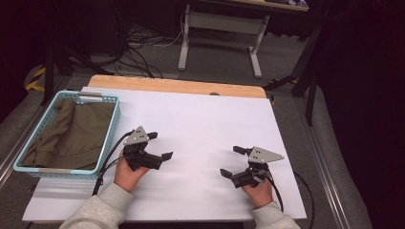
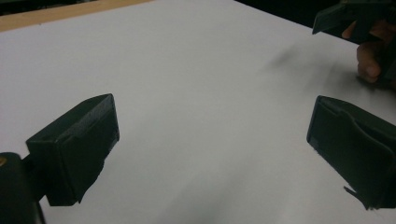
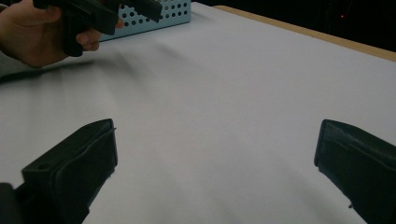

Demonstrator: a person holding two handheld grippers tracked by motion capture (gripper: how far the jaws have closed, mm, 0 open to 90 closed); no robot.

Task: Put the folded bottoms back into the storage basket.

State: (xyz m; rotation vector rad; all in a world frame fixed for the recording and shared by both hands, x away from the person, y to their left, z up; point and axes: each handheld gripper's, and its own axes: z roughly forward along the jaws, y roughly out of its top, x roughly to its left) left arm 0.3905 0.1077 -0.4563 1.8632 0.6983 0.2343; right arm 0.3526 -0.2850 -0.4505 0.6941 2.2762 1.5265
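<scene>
Lying across a wood-edged worktop is a white sheet, bare over most of its surface.

Item 1: left tongs, sitting on the left half of the sheet in the person's left hand, a grey three-cornered plate on top. Jaws are standing wide apart with nothing between them; in the left gripper view the two black jaws are framing bare white sheet. A black cable is trailing from them toward the near edge.

Item 2: right tongs, sitting on the right half of the sheet in the person's right hand, well apart from the left tongs. Jaws are likewise spread wide and holding nothing; the right gripper view is showing white sheet between them.

Item 3: light blue perforated basket, resting at the left edge of the worktop, just beside the left tongs. An olive-green cloth is lying crumpled inside it. A corner of the basket is appearing at the top of the right gripper view, behind the left hand.

Item 4: grey sleeves, coming in from the bottom of the high view.

Item 5: a white-legged frame and loose cables, lying on the floor beyond the worktop.
</scene>
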